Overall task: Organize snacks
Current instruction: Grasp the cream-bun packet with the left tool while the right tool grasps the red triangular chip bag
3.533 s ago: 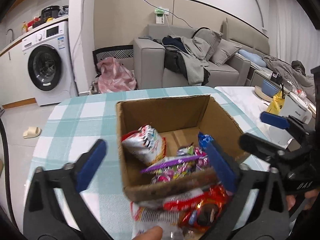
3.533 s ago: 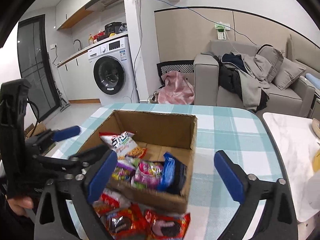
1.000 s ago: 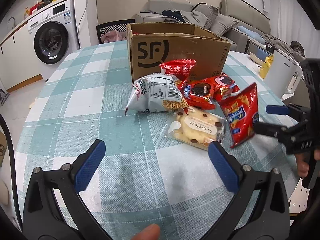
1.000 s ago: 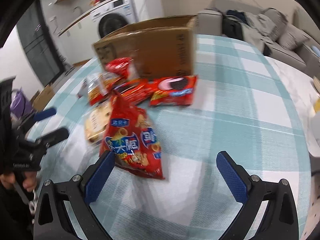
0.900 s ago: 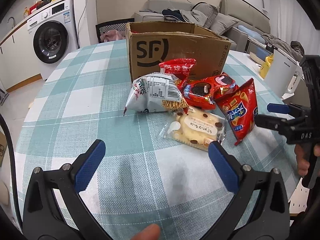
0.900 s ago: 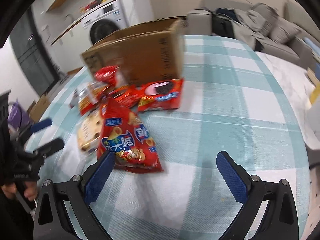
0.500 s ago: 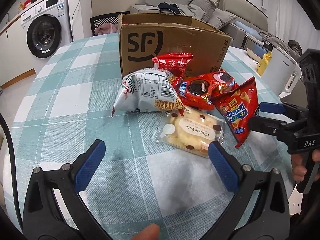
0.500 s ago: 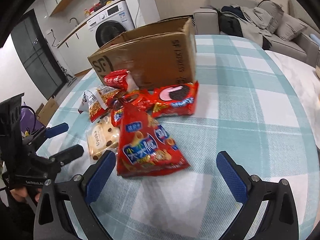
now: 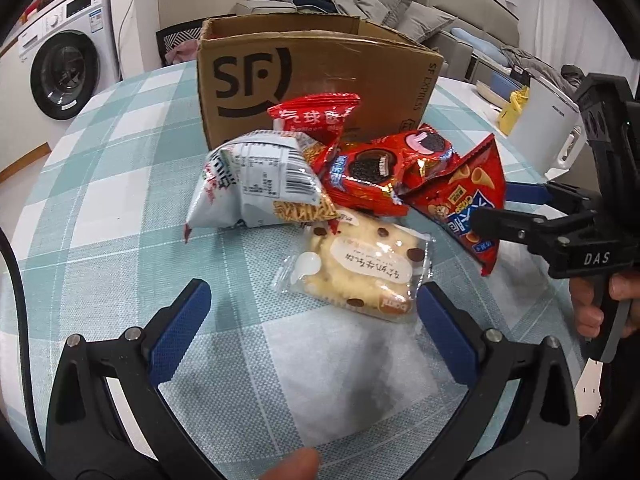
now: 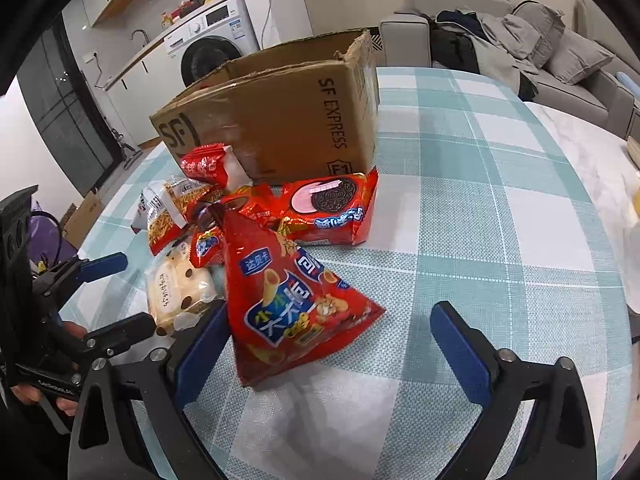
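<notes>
My left gripper (image 9: pixel 310 312) hangs spread wide before the bread packet (image 9: pixel 356 268), my right gripper (image 10: pixel 326 338) gapes around the red cone-snack bag (image 10: pixel 288 300), perhaps brushing it, all snacks lying before the cardboard box (image 10: pixel 280 120) on the checked table (image 10: pixel 480 208).

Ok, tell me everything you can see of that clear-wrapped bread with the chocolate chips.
The chocolate-chip bread is a pale yellow bun studded with dark chips, sealed in a clear plastic wrapper with a white handwritten-style label. It lies flat on the checked tablecloth, nearest the open left gripper, ungripped. The noodle snack bag overlaps its far edge.
</notes>
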The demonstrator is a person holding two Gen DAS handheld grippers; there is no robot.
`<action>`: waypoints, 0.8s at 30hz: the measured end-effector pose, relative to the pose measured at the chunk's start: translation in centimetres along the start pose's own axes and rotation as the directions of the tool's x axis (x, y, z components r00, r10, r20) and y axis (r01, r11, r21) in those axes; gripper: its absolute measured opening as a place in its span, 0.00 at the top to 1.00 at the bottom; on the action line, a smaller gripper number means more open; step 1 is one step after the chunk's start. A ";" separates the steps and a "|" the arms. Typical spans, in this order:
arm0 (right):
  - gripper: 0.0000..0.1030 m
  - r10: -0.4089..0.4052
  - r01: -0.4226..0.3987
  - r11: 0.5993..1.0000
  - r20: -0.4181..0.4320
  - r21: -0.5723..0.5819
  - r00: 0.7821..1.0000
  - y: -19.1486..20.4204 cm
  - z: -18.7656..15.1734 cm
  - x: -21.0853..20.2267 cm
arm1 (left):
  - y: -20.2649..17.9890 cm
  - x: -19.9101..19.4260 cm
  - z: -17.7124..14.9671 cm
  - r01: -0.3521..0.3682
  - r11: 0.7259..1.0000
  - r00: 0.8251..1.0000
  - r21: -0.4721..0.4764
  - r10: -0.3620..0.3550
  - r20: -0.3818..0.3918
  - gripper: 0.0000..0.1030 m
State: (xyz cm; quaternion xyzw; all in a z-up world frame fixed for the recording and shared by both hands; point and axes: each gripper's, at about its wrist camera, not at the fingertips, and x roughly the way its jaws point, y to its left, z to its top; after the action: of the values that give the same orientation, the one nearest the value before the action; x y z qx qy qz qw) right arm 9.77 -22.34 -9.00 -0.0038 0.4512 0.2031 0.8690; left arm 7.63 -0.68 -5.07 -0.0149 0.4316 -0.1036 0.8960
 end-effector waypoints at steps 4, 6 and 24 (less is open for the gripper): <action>0.16 0.021 -0.021 0.999 -0.013 -0.046 1.000 0.5 0.3 0.5 | -0.3 0.8 0.4 0.007 1.000 1.000 0.015 -0.007 -0.025 0.01; 0.17 0.020 -0.021 0.998 -0.020 -0.060 1.000 0.8 0.5 0.9 | -0.7 1.0 0.5 0.007 1.000 1.000 0.023 -0.006 -0.030 0.01; 0.33 0.050 -0.049 0.996 0.009 -0.076 0.999 0.4 -0.5 0.1 | -3.0 2.9 1.3 -0.017 0.996 0.997 0.085 0.024 -0.079 0.01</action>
State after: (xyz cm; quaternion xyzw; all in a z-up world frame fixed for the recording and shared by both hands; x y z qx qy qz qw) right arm 9.24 -22.02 -9.27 -0.0246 0.4384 0.2418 0.8653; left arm 9.83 -4.25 -6.13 0.0312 0.4627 -0.1131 0.8787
